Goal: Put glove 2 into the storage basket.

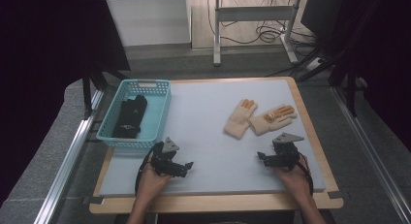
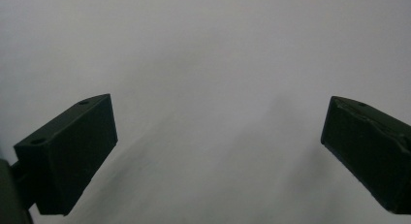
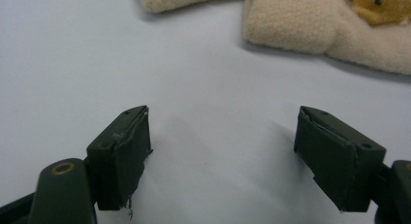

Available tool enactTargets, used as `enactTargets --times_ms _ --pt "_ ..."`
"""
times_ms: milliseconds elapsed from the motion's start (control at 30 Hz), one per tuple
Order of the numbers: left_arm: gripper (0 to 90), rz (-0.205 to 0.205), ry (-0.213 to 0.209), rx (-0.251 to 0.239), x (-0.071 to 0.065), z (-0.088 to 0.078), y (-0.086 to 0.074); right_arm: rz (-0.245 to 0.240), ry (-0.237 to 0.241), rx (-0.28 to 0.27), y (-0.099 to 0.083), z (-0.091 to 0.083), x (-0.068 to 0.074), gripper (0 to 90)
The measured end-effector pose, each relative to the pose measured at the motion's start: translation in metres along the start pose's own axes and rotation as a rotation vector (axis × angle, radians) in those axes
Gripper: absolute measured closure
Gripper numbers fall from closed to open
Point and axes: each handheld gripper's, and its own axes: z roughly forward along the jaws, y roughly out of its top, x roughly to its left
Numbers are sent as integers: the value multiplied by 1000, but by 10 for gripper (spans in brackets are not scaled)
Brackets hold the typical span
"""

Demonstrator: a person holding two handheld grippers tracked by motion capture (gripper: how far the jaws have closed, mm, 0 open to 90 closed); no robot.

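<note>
A: Take the blue basket [image 1: 134, 115] as the fixed mark; what sits where?

B: The basket stands on the far left part of the grey mat [image 1: 208, 132], its long side running away from the person; a pair of black gloves [image 1: 130, 117] lies inside it, along its length; across the mat to the right of the basket, well apart from it, lie two cream gloves with orange fingertips; the left cream glove [image 1: 240, 118] and the right cream glove [image 1: 271, 119] touch each other at the cuffs and fan outward.

A: And the grippers?

B: The left gripper [image 1: 184, 168] is just in front of the basket's near edge, low over the mat, held in the person's left hand [image 1: 151, 180]; in the left gripper view its jaws stand wide apart with nothing but bare grey mat between them; so it is released, gripping nothing.

A: The other one?

B: The right gripper [image 1: 261, 158] is far to the right of the basket, near the cream gloves but on the person's side of them, apart from both; in the right gripper view [image 3: 220, 151] its jaws are spread wide over bare mat, with the cream gloves' edges just beyond the tips; released too, nothing grasped.

A: Anything between the hands?

B: Bare mat.
</note>
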Motion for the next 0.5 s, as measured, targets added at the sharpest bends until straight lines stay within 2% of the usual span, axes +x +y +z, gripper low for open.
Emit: enactTargets --times_ms 33,67,133,200,233,500 --pt "1 5 22 23 0 4 -5 0 0 0 0 0 0 204" --pt "1 -3 19 30 2 5 -7 2 1 0 0 0 0 204" --pt "3 -23 23 17 3 3 -7 1 -2 0 0 0 0 199" --pt "3 -30 18 20 3 4 -7 0 -6 0 0 0 0 198" --pt "6 -39 4 41 5 6 -7 3 -4 1 0 0 0 197" --pt "4 -40 4 39 5 6 -7 10 1 4 0 0 -1 195"
